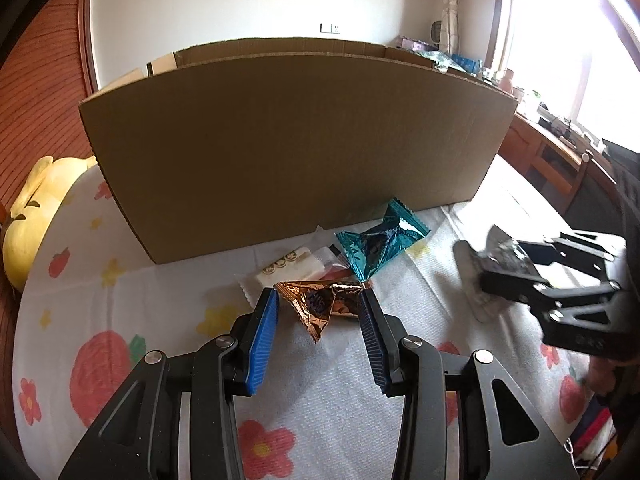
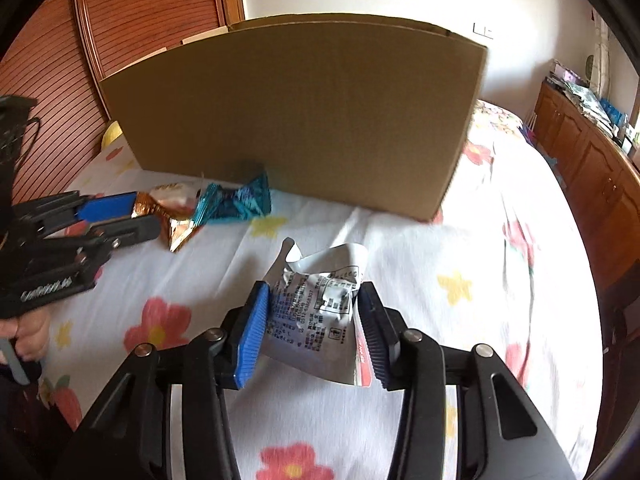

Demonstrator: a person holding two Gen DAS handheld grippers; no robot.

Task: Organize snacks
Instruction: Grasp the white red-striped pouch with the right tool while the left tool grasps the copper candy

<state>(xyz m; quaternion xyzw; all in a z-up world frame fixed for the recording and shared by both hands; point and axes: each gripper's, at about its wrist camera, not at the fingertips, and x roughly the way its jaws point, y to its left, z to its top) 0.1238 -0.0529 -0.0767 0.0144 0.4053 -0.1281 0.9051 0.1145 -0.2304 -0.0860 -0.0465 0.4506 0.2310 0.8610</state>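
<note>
My left gripper (image 1: pixel 320 300) is shut on a crumpled copper foil snack packet (image 1: pixel 326 304), both blue pads against its sides, just above the flowered sheet. Behind it lie a teal foil packet (image 1: pixel 376 244) and a white packet with gold circles (image 1: pixel 292 266), close to the near wall of a large cardboard box (image 1: pixel 296 148). My right gripper (image 2: pixel 314 296) is shut on a creased silver packet with printed text (image 2: pixel 316 312), held off the sheet. The right wrist view shows the left gripper (image 2: pixel 148 214) at the left with the copper packet (image 2: pixel 176 224) beside the teal packet (image 2: pixel 236 204).
The box (image 2: pixel 304 120) stands upright across the bed; its inside is hidden. A yellow plush toy (image 1: pixel 36 216) lies at the far left. A wooden cabinet (image 2: pixel 592 168) with clutter on top runs along the right. A hand (image 2: pixel 30 336) grips the left tool's handle.
</note>
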